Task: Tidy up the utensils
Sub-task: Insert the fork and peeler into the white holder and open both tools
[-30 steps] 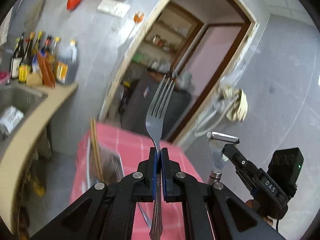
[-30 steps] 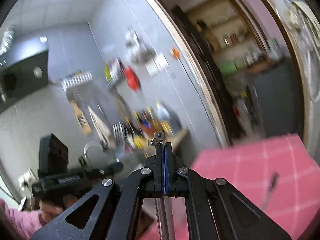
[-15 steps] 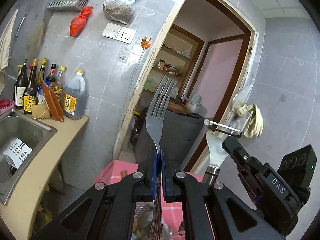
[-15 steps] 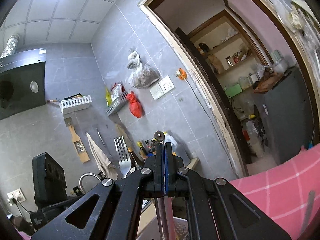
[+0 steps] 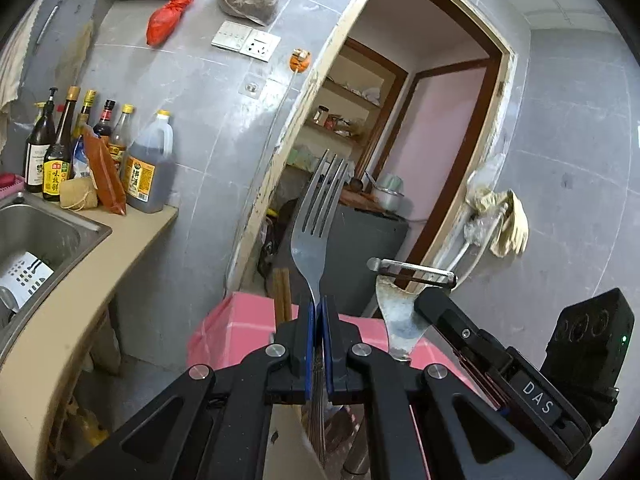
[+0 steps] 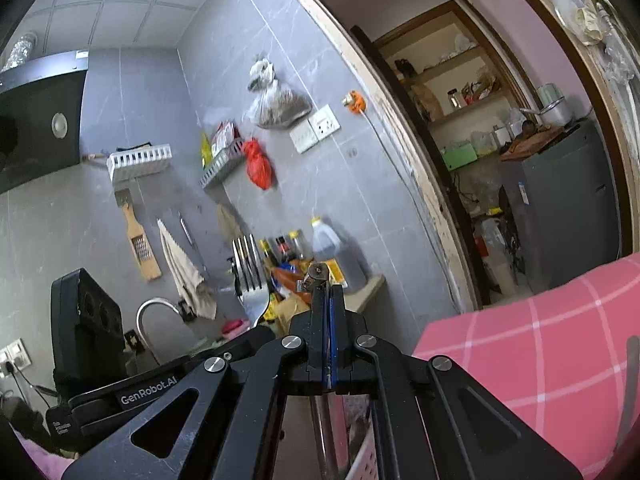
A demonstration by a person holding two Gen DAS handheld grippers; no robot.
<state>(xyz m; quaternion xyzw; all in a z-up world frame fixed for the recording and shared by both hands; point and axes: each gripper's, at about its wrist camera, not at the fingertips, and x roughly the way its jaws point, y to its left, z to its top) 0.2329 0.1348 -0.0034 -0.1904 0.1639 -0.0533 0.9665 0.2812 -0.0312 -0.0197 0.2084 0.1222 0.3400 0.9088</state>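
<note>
Two grippers, both clamped shut, have risen over the past second: the left gripper [image 5: 316, 312] lifts a steel four-tined fork [image 5: 318, 216], the right gripper [image 6: 328, 292] a metal Y-shaped peeler [image 5: 400, 300], clear of the pink checked tablecloth [image 6: 540, 344], apparently ready for sorting.

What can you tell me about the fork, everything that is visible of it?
The fork looks like plain grey metal, a little dull and smudged on its head. It has four long tines, pointing up and leaning slightly right, above a narrow neck. The left hand-held gripper is shut on that neck between blue pads; the ridged handle runs down behind them. It is held in the air and touches nothing else. The right wrist view shows its tines too.
</note>
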